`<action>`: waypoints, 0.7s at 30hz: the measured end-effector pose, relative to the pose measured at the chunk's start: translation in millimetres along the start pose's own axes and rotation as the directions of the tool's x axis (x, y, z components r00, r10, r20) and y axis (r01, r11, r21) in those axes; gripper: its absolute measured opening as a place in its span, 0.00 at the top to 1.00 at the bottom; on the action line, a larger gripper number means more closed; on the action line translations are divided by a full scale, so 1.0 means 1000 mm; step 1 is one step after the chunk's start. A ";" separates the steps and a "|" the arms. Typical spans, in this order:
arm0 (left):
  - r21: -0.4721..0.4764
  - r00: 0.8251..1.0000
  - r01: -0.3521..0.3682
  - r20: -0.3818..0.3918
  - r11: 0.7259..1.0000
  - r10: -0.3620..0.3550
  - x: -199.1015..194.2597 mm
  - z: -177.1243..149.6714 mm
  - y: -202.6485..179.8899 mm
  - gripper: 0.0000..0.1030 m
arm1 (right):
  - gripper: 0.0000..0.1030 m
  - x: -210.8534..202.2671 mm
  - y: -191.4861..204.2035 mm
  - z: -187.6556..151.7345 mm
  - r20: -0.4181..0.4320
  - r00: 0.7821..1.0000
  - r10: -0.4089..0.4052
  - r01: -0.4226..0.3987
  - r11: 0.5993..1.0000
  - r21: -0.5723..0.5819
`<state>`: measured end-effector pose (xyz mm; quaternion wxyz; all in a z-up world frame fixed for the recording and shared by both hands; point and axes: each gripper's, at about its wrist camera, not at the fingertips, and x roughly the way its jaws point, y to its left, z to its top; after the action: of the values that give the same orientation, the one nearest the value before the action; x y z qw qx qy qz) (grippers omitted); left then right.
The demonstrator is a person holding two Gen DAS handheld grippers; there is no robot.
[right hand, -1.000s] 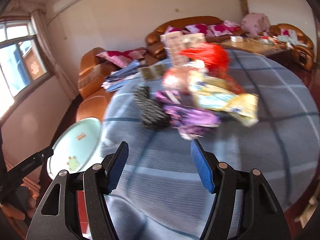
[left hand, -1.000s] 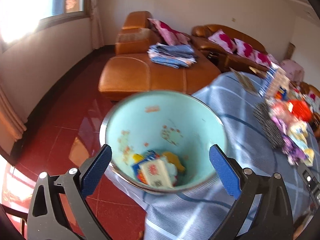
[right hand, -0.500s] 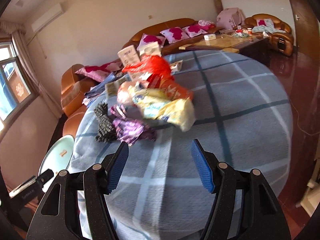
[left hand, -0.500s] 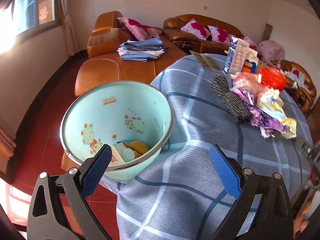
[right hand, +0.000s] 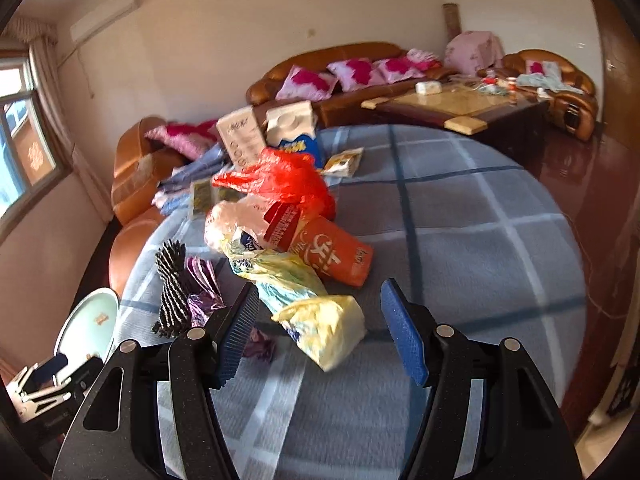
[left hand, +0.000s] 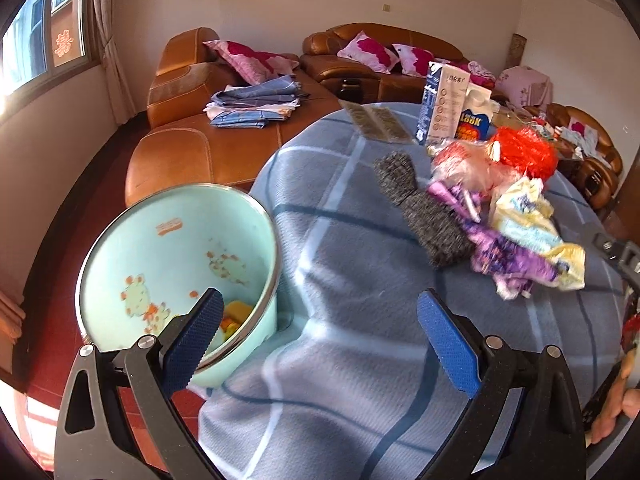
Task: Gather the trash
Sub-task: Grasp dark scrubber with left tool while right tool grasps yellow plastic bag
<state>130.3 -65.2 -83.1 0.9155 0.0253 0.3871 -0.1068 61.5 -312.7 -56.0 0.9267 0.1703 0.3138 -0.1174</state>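
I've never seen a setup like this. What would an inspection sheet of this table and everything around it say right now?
Surface: round table under a blue checked cloth.
Job's things: mint bin beside the table, some trash inside; wrapper pile mid-table, yellow bag nearest.
Clutter: two cartons, grey knitted piece.
Grippers: left gripper open, empty; right gripper open, the yellow bag just ahead, untouched.
Cables: nothing seen.
Surroundings: brown leather sofas, folded bedding, coffee table, window.

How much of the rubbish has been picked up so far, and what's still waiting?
A few scraps already lie in the mint bin. Both grippers are open and empty; the right gripper is nearest the yellow wrapper. Still on the table: the red bag, orange packet, purple wrapper and two cartons.
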 end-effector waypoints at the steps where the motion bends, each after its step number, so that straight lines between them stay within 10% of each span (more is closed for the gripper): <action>1: 0.002 1.000 0.001 0.000 1.000 -0.001 0.002 0.002 -0.003 0.08 | 0.38 0.008 0.001 0.002 -0.015 1.000 -0.005 0.004 1.000 -0.014; 21: -0.003 0.999 0.024 -0.040 1.000 -0.024 0.047 0.032 -0.042 0.12 | 0.65 0.051 0.004 -0.011 -0.156 0.988 -0.013 -0.012 0.988 -0.152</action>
<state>175.6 -118.7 -92.4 0.9063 0.0215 0.4055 -0.1169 96.8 -310.8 -95.0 0.9094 0.1074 0.3939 -0.0795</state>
